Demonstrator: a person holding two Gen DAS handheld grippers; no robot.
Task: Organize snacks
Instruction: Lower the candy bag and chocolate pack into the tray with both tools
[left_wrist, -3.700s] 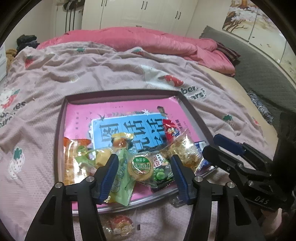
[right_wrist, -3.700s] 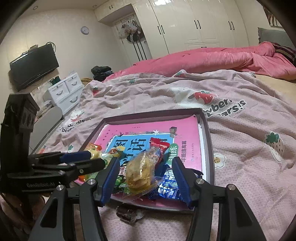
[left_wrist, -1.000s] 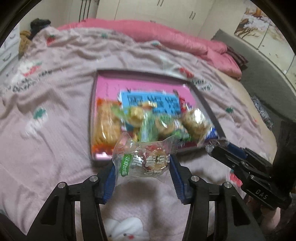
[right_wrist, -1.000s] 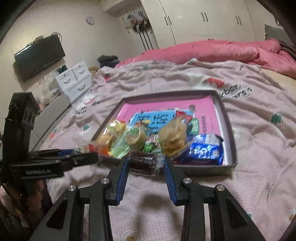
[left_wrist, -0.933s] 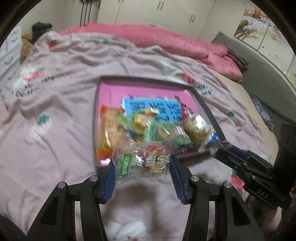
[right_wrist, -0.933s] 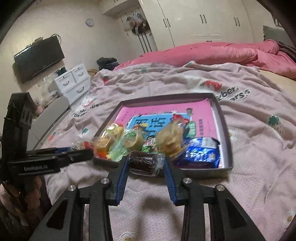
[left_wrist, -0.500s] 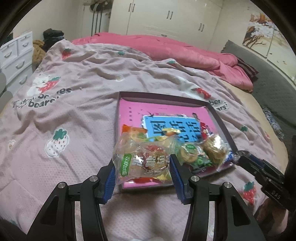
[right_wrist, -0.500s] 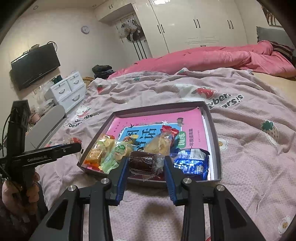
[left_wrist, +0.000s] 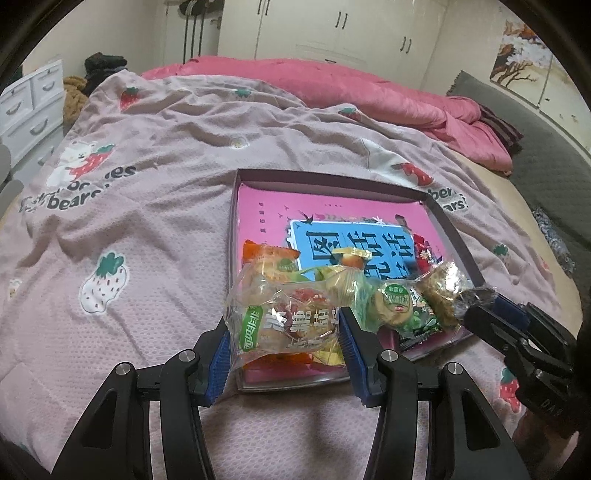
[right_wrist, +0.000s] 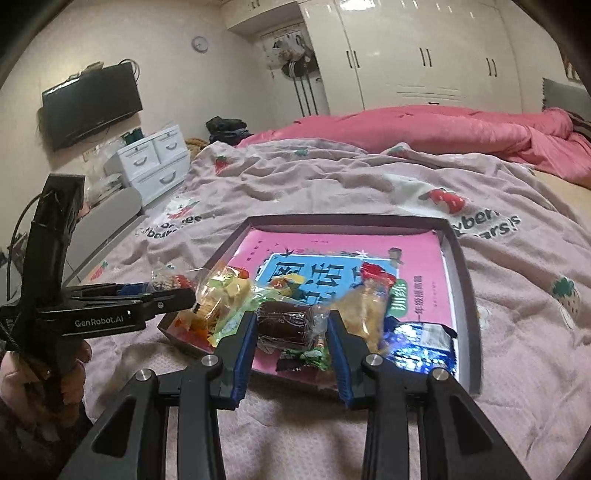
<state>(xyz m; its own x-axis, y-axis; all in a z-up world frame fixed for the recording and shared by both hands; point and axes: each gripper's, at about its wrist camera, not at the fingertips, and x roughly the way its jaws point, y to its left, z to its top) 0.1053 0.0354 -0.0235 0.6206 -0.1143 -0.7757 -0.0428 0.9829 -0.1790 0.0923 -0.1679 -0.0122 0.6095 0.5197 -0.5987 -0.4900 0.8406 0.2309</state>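
grippers level, holding snacks

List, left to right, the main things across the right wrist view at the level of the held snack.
Left claw holding a clear snack packet → yellow snack bag → brown wrapped cake in the right claw → blue foil packet → tray rim.

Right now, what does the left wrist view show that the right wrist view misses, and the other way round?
Only the left wrist view shows the tree painting and the grey couch. Only the right wrist view shows the wall TV, the round clock and the blue foil packet. Both show the tray, the pink book, the left gripper shut on the clear snack bag, and the right gripper shut on the brown cake.
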